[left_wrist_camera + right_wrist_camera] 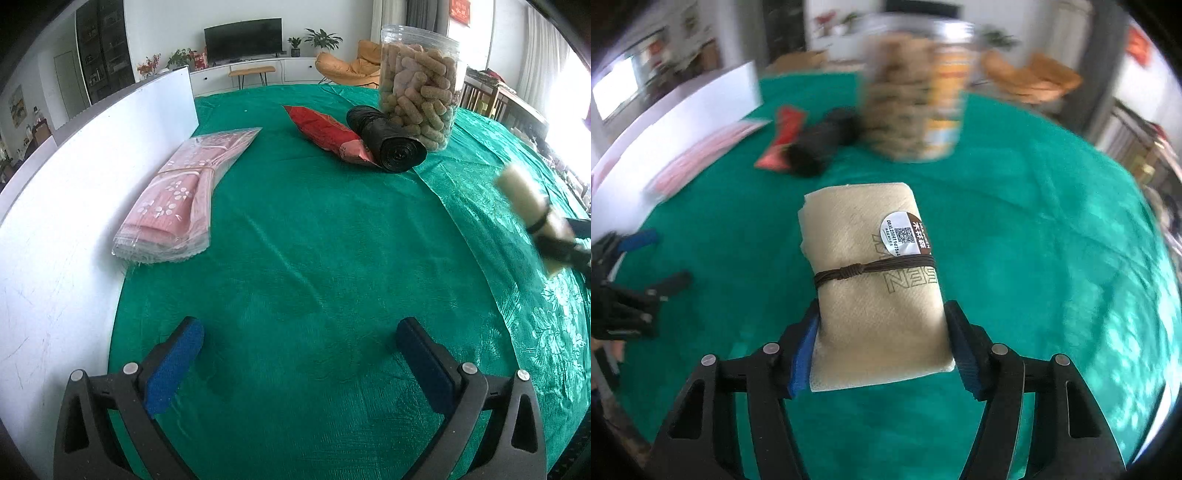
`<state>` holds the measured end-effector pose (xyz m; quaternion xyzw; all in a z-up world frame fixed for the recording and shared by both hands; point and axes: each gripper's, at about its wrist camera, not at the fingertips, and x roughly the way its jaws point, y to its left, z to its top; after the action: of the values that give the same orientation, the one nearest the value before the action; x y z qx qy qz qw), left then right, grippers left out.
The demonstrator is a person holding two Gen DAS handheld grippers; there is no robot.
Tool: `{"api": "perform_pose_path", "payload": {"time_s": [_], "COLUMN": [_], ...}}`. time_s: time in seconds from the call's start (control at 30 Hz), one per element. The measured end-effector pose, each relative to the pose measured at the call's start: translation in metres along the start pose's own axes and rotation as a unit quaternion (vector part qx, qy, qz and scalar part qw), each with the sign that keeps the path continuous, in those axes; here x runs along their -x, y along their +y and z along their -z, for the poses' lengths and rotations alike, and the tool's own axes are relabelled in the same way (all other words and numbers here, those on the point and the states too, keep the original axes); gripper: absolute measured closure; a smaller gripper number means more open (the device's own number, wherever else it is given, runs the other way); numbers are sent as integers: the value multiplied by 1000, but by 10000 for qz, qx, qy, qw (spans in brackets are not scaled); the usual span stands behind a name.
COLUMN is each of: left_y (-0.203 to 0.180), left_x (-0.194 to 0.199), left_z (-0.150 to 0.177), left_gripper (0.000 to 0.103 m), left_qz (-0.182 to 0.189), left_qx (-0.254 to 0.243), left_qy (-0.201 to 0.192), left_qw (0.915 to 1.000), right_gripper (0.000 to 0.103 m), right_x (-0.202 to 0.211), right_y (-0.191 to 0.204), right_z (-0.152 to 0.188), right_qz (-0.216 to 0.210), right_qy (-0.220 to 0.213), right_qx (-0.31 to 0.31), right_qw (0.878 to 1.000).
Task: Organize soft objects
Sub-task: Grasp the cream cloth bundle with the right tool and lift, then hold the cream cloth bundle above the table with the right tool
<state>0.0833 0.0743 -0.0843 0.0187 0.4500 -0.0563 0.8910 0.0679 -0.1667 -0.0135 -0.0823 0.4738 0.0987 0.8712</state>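
We carry the beige string-tied folded paper-towel bundle (875, 280), long axis pointing forward, clamped in our right gripper (882, 343); left gripper (299, 354) gapes empty.

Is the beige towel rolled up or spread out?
Rolled up: the beige towel is a tight bundle tied with a brown cord.

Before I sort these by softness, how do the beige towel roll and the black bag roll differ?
The beige towel roll is pale, tied with a brown cord and held off the cloth in the right claw; the black bag roll is glossy, unbound, and lies on the green tablecloth against the red packet. Both are rolled and soft-looking.
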Motion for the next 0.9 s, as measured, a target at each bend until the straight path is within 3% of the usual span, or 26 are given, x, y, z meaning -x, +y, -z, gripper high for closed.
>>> {"api": "perform_pose_path", "payload": {"time_s": [0.17,0.33,0.4,0.9], "left_y": [0,0,-1,0], "left_x": [0,0,0,0], "left_z": [0,0,0,0], "left_gripper": [0,0,0,0], "left_qz": [0,0,-1,1], "left_qx": [2,3,3,6], "left_qy": [-1,-1,-2,-4], "left_qw": [10000,10000,10000,10000], "right_gripper": [34,28,24,22], "right_x": [2,-21,-24,-27], "right_y": [-51,-59,-58,-67], "right_z": [0,14,23,21], "right_qz": [627,658,707,656], "right_qy": [-197,-43,-298,-312], "right_qx": [-808,-1012,-1165,-1335], "right_qw": [9946,9927,9902,9884]}}
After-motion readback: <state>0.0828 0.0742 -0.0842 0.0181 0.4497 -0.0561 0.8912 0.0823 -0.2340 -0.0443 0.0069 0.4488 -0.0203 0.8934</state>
